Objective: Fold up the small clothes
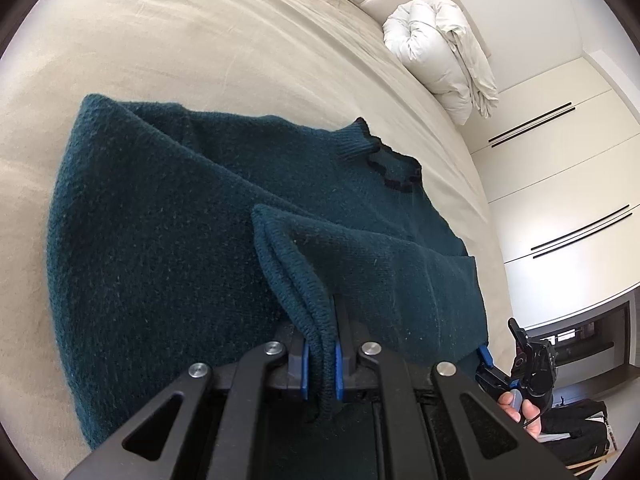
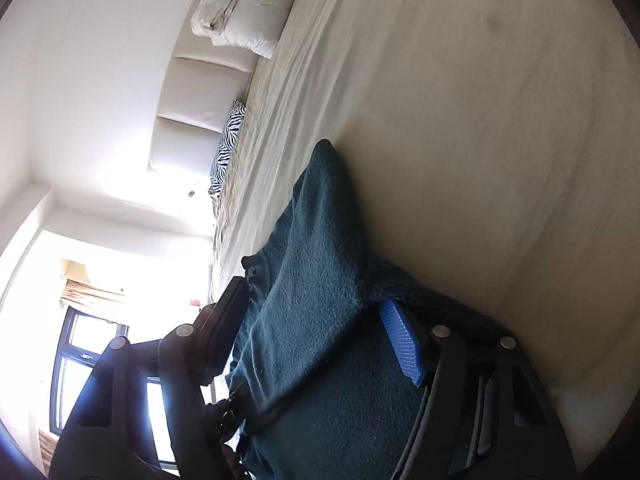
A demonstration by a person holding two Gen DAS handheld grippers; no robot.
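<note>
On the wide bed with its beige sheet [image 1: 168, 48] lies the dark teal knitted sweater [image 1: 160, 240], its collar with the dark trim [image 1: 384, 164] pointing toward the far side of the bed. My left gripper [image 1: 320, 368] is closed on a ribbed edge of this sweater; the doubled knit passes between the two blue pads [image 1: 305, 372] and one part of the garment rises from the bed toward me. The lower part of the sweater is cut off behind my gripper body.

My right gripper [image 2: 320, 320] has its fingers wide apart. One blue textured pad [image 2: 402, 348] shows clearly, the other finger [image 2: 228, 320] is dark against the bright window [image 2: 88, 360], so its pad I cannot see. The teal fabric lies between these fingers and over them, but it is not pinched there, and whether it touches the pad I cannot tell.

Near the padded cream headboard [image 2: 188, 120] lie a folded white duvet [image 1: 440, 56] and a zebra-patterned pillow [image 2: 228, 140]. White wardrobe doors [image 1: 560, 168] stand beside the bed.
</note>
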